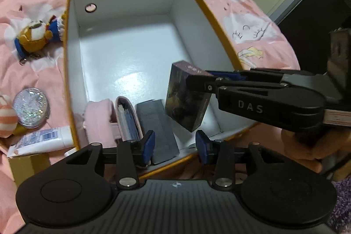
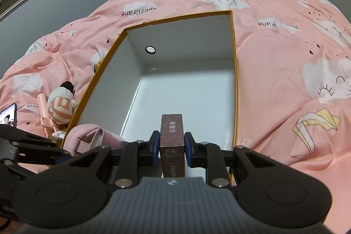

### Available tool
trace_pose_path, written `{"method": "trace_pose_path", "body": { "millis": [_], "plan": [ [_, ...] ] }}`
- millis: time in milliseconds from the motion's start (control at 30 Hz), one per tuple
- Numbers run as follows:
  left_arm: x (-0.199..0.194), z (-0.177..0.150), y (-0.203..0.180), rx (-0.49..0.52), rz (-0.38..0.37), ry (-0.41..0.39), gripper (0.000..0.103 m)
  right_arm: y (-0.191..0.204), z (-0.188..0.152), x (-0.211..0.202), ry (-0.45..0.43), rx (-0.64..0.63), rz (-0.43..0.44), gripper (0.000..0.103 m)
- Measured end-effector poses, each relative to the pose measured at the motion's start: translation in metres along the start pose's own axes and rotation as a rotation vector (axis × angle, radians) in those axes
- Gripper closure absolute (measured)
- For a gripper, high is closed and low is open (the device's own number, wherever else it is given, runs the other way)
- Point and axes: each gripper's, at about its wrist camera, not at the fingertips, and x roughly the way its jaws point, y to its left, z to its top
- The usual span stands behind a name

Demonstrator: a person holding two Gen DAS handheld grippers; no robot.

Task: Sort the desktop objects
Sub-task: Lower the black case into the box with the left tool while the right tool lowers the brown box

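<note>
A white storage box with an orange rim [image 1: 70,41] [image 2: 235,84] lies open on the pink bedspread. Along its near wall stand a pink pouch [image 1: 98,120], a pink card holder [image 1: 127,120] and a dark grey flat case [image 1: 160,128]. My left gripper [image 1: 175,145] is open just above that near wall; its left pad overlaps the grey case, and the right pad stands clear of it. My right gripper [image 2: 171,146] [image 1: 204,82] is shut on a dark maroon carton [image 2: 172,135] [image 1: 186,98], held tilted over the box's near right corner.
Left of the box lie a plush bear keychain [image 1: 35,34], a round glitter case [image 1: 30,106], a striped plush [image 1: 6,117] [image 2: 61,106], a white tube [image 1: 43,139] and a gold carton [image 1: 28,166]. A lit phone [image 2: 8,117] sits further left. A hand [image 1: 307,150] grips the right gripper.
</note>
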Motion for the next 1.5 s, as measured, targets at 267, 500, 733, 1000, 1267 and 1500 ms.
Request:
{"method": "trace_pose_path", "body": {
  "millis": [267,500,733,1000,1267,1500],
  "plan": [
    [-0.051,-0.014,0.017,-0.039,0.108,-0.200,0.056,0.010,-0.007,0.000,-0.060,-0.020,-0.070,0.078],
    [-0.059,-0.021,0.057,-0.190,0.169,-0.213,0.056,0.017,-0.007,0.008,-0.033,-0.010,-0.013,0.078],
    [-0.047,-0.025,0.065,-0.206,0.128,-0.193,0.056,0.018,-0.015,0.004,0.045,-0.008,-0.025,0.078],
    [-0.047,-0.032,0.071,-0.226,0.087,-0.181,0.056,0.020,-0.013,0.000,0.163,0.015,0.097,0.073],
    [-0.040,-0.033,0.075,-0.249,0.040,-0.164,0.056,0.011,0.000,0.014,0.234,0.046,0.136,0.051],
    [-0.034,-0.034,0.079,-0.273,-0.023,-0.147,0.060,0.006,-0.004,0.036,0.302,0.129,0.168,0.053]
  ]
}}
